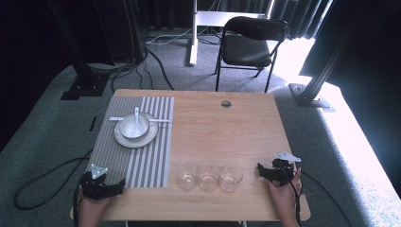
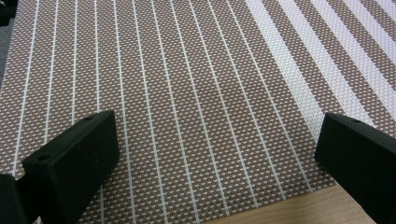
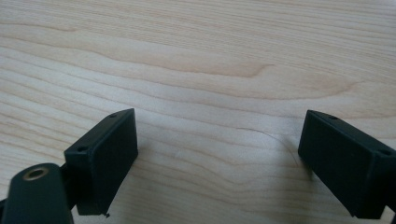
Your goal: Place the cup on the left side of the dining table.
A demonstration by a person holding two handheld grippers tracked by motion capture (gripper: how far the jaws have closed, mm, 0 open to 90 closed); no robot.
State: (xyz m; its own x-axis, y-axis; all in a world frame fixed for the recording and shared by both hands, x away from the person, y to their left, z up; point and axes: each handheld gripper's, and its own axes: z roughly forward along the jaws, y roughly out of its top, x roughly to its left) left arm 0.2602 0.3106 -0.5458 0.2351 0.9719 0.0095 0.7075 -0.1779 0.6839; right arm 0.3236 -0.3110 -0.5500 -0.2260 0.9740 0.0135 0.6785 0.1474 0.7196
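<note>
I am resting my left hand-held gripper point(image 1: 103, 185) at seven o'clock on the striped placemat point(image 1: 151, 156), jaws spread wide and gripping nothing. My right hand-held gripper point(image 1: 276, 171) is sitting at five o'clock on the bare table point(image 1: 227, 132), jaws equally wide. Three glasses point(image 1: 208, 176) are standing in a row between them. Farther off, at ten o'clock, a bowl point(image 1: 134, 126) holding a spoon point(image 1: 137, 116) is sitting on a plate point(image 1: 124, 138). I am seeing no readable writing.

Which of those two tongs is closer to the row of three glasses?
The right tongs. They sit on bare wood just right of the three glasses, pointing at them. The left tongs rest farther off, over the striped placemat's near edge.
</note>
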